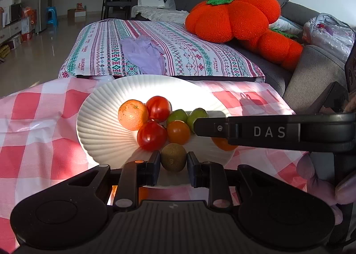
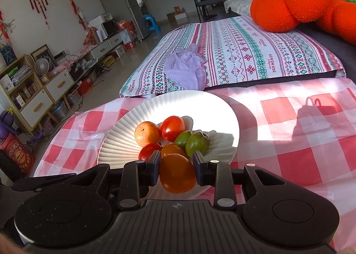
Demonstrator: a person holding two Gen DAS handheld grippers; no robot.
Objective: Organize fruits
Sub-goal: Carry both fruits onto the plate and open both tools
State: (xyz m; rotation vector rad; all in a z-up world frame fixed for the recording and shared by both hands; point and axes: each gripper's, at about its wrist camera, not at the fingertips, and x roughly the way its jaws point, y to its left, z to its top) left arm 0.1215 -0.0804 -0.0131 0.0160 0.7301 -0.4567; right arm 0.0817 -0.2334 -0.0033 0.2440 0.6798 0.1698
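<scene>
A white ribbed plate [image 1: 100, 120] [image 2: 124, 133] on the red-checked cloth holds a mandarin [image 1: 132, 114] [image 2: 146, 133], two red tomatoes [image 1: 158, 108] [image 1: 151, 135], an orange tomato [image 1: 178, 132] and two green fruits [image 1: 177, 116] [image 2: 197, 143]. My left gripper [image 1: 173, 160] is shut on a brown kiwi [image 1: 173, 157] at the plate's near rim. My right gripper [image 2: 176, 168] is shut on an orange fruit [image 2: 177, 172] over the plate's near edge; its finger crosses the left wrist view [image 1: 267, 130].
The checked table [image 2: 289, 133] ends at a patterned cushion [image 1: 178, 53] with a lilac cloth [image 1: 144, 53] behind the plate. Orange knitted pumpkin cushions [image 1: 233, 13] and a grey sofa stand at the back right. Shelves and floor lie far left.
</scene>
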